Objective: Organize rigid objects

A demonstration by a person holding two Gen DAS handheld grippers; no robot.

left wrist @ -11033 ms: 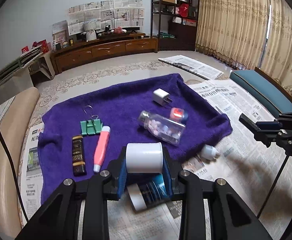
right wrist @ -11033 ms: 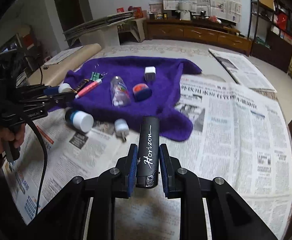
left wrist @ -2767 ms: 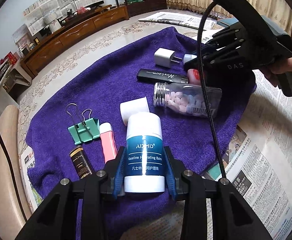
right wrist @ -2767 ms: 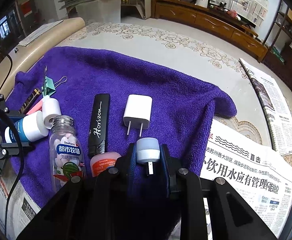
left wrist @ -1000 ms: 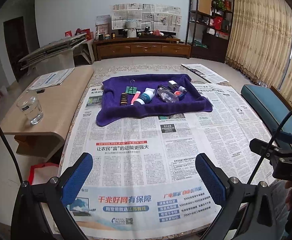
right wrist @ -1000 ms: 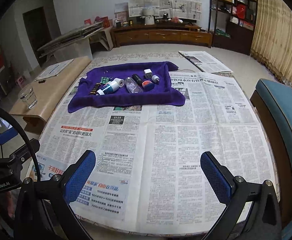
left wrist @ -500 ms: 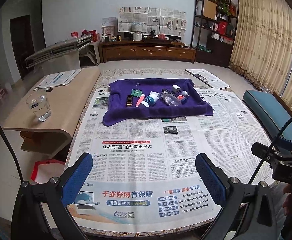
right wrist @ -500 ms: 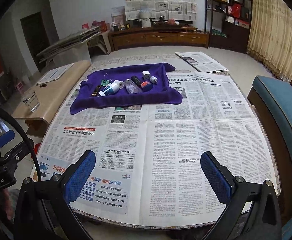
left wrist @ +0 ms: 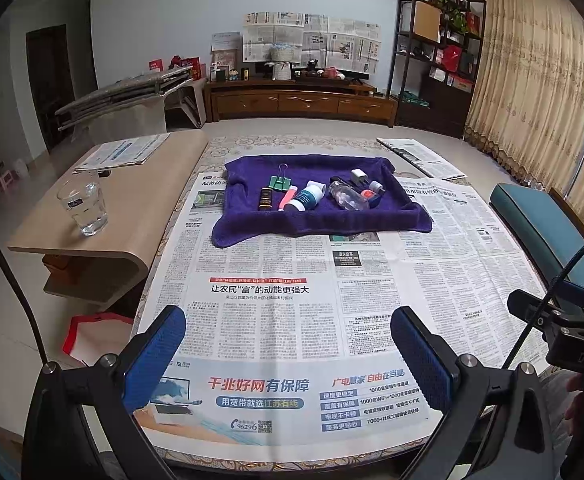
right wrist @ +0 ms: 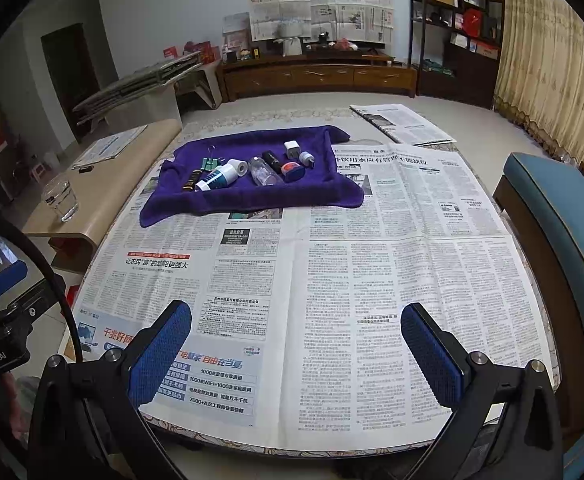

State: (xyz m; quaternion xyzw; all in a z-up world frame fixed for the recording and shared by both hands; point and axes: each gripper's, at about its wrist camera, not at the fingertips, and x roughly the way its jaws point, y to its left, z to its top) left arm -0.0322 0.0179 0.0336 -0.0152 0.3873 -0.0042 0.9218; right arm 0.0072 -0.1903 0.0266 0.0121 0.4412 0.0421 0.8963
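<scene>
A purple towel (left wrist: 251, 226) (right wrist: 251, 196) lies at the far end of the newspaper-covered table. On it sit in a row a dark small tube (left wrist: 266, 199), a green binder clip (left wrist: 279, 182), a pink tube (left wrist: 287, 199), a blue-and-white balm tube (left wrist: 307, 197) (right wrist: 217, 178), a clear pill bottle (left wrist: 346, 196) (right wrist: 263, 172), a black stick (right wrist: 271, 161), a red-lidded jar (right wrist: 292, 171) and a white charger (left wrist: 358, 177) (right wrist: 291, 149). My left gripper (left wrist: 287, 354) is open and holds nothing, low over the near table edge. My right gripper (right wrist: 296, 350) is open too, far back from the towel.
Newspaper (left wrist: 275, 312) covers the table. A low wooden side table (left wrist: 131, 200) at left carries a glass of water (left wrist: 83, 208). A teal chair (right wrist: 560, 232) stands at right. The right gripper's body (left wrist: 572, 340) shows at the left view's right edge.
Both grippers have drawn slightly further back and up from the table, staying open. The objects on the towel have not moved.
</scene>
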